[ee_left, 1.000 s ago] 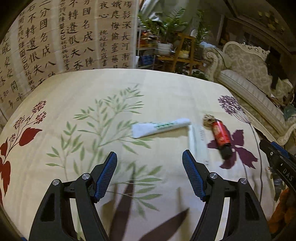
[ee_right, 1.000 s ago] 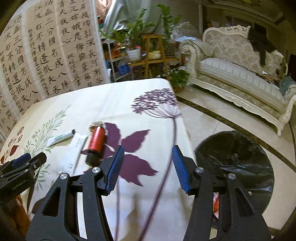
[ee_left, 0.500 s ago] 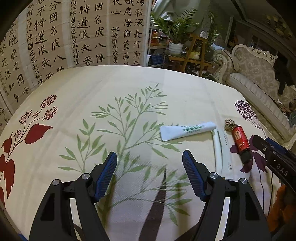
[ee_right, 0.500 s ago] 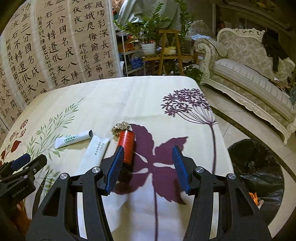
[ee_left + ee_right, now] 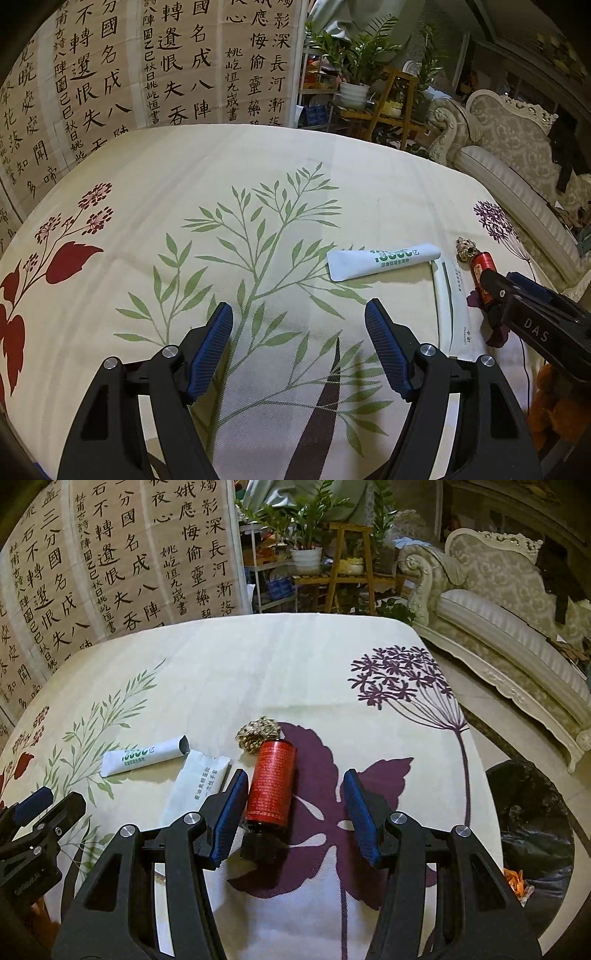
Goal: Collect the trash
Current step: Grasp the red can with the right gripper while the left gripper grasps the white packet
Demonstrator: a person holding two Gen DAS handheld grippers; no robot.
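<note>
A small red bottle (image 5: 271,782) with a black cap lies on the flowered tablecloth (image 5: 295,664), just inside the left finger of my open right gripper (image 5: 293,801). A crumpled gold wrapper (image 5: 256,733) lies at its far end. A white tube (image 5: 146,757) with green print and a white paper sachet (image 5: 197,779) lie to its left. My left gripper (image 5: 299,336) is open and empty over the cloth, with the tube (image 5: 384,260), sachet (image 5: 452,302) and bottle (image 5: 484,271) ahead to its right.
A black-lined trash bin (image 5: 532,823) stands on the floor right of the table. A calligraphy screen (image 5: 110,561), potted plants on a wooden stand (image 5: 347,554) and a pale sofa (image 5: 509,620) lie beyond the table.
My right gripper has swung left from the bin side over the table and now has the red bottle between its fingers. My left gripper has shifted left, away from the tube.
</note>
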